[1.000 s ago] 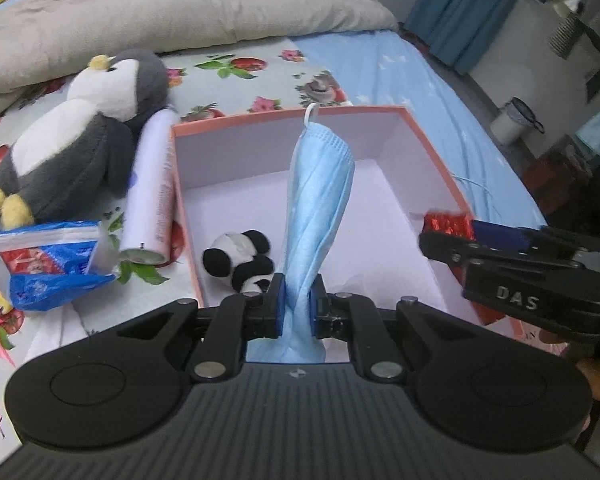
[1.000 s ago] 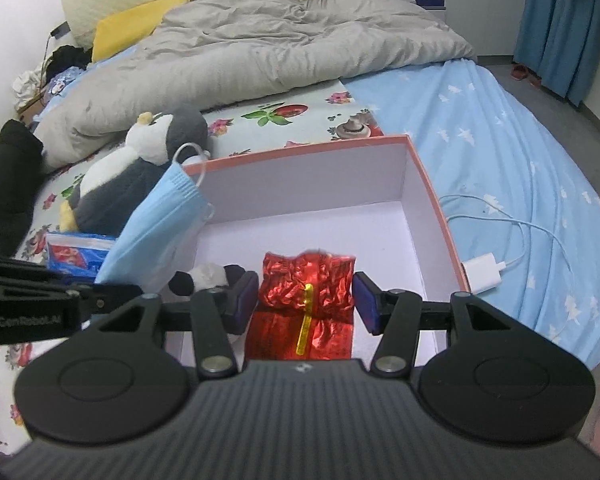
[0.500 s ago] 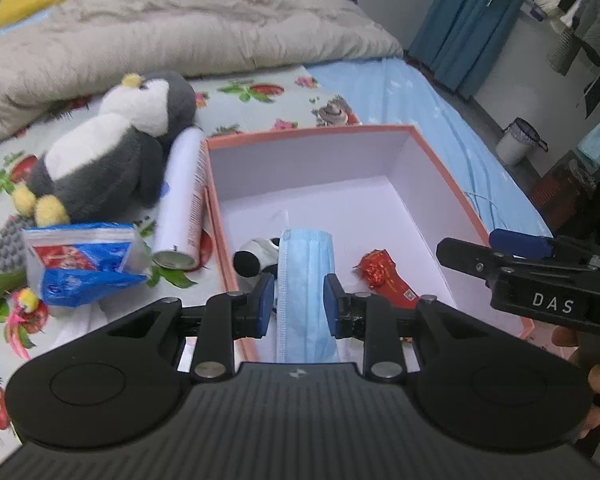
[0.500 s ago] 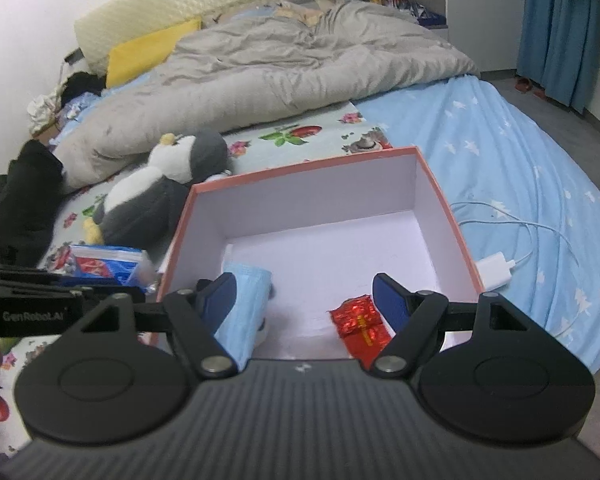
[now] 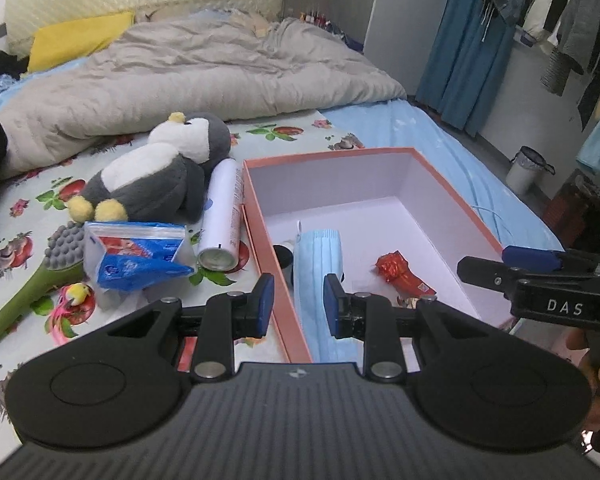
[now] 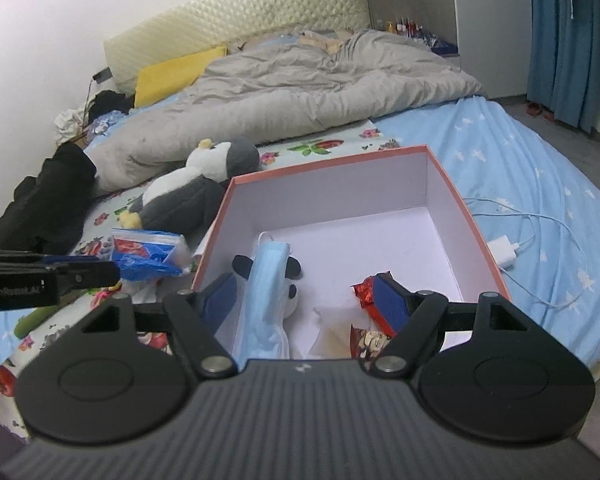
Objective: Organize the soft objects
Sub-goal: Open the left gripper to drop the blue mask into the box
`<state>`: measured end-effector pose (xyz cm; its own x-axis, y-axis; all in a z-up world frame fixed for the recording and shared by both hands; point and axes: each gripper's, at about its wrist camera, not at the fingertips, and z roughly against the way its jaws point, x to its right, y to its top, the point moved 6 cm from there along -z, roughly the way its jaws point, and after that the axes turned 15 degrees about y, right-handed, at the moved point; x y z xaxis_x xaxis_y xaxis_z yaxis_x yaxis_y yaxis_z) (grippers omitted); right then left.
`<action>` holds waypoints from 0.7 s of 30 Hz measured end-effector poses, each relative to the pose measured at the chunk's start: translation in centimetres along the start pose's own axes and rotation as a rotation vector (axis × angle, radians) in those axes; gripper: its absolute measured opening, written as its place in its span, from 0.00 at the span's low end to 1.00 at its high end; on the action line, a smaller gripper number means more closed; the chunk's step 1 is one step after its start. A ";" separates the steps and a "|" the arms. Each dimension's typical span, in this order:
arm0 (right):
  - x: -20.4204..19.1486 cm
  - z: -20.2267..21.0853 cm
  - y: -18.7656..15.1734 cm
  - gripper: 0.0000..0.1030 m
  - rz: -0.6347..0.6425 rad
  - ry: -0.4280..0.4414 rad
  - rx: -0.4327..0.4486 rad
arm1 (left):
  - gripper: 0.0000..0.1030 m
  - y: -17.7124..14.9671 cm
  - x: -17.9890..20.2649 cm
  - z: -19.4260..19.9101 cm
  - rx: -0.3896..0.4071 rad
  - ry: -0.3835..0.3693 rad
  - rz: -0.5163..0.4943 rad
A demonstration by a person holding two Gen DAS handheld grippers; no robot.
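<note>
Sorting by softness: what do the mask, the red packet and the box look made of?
Mask: pleated blue nonwoven fabric, matte, limp. Red packet: shiny crinkled foil or foil-like plastic. Box: stiff, probably cardboard, straight walls, matte pale inside, salmon rim.

mask (image 5: 318, 264) light blue | box (image 5: 456, 196) salmon (white inside) | wrapper (image 5: 400, 274) red

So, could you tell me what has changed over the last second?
Both grippers opened: the left gripper dropped the blue face mask into the box over the panda; the right gripper released the red packet there. The penguin plush stayed put.
</note>
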<state>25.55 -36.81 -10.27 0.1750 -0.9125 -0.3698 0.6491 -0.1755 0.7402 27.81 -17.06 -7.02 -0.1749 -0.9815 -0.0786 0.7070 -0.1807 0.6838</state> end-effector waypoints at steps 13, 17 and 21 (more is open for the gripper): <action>-3.8 4.0 -3.4 0.75 0.066 0.028 0.088 | 0.30 -3.3 0.1 5.4 0.094 -0.025 0.011; -4.6 4.5 -4.6 0.75 0.079 0.033 0.079 | 0.30 -4.6 -0.8 6.5 0.099 -0.013 0.028; -5.3 5.3 -5.4 0.75 0.108 0.028 0.073 | 0.30 -6.4 -1.8 7.3 0.072 -0.020 0.078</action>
<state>17.17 -32.94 -9.34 0.2625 -0.9171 -0.3002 0.5695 -0.1039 0.8154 18.56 -13.63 -5.96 -0.1356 -0.9907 -0.0095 0.6679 -0.0985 0.7377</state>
